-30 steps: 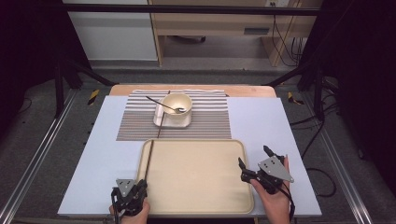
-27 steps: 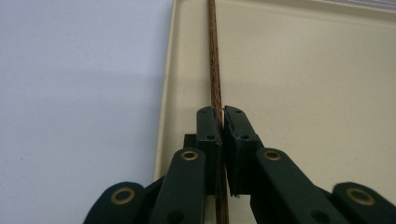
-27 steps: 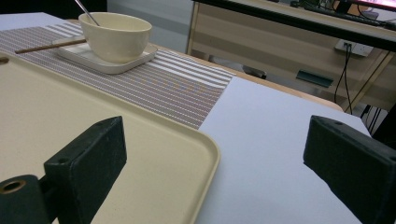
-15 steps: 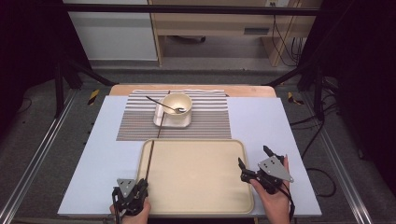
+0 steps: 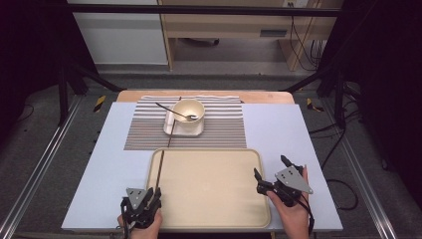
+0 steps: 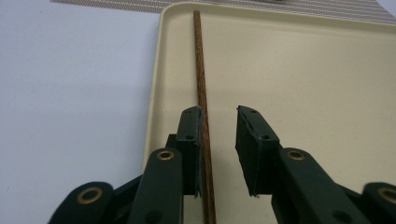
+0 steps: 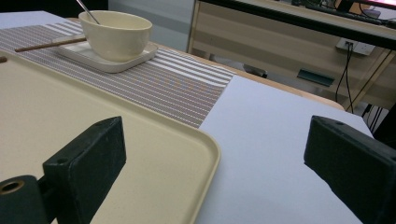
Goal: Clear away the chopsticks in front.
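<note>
- The thin brown wooden chopstick [image 6: 201, 88] lies along the left side of the beige plastic tray [image 5: 214, 219]; it could roll if nudged.
- The left gripper [image 6: 219, 135] has just been opening its jaws, one pad touching the stick, which may drag.
- The right gripper [image 7: 224, 158], jaws wide and empty, straddles the tray's rim and could bump it.

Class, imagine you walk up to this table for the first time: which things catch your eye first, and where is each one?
A large cream rectangular plastic tray lies at the near edge of the table, with a thin brown wooden chopstick along its left side. The left hand-held gripper has just been opening; its jaws stand apart with the chopstick between them, against the left pad. Farther back, a cream ceramic bowl with a metal spoon sits on a striped grey placemat.
</note>
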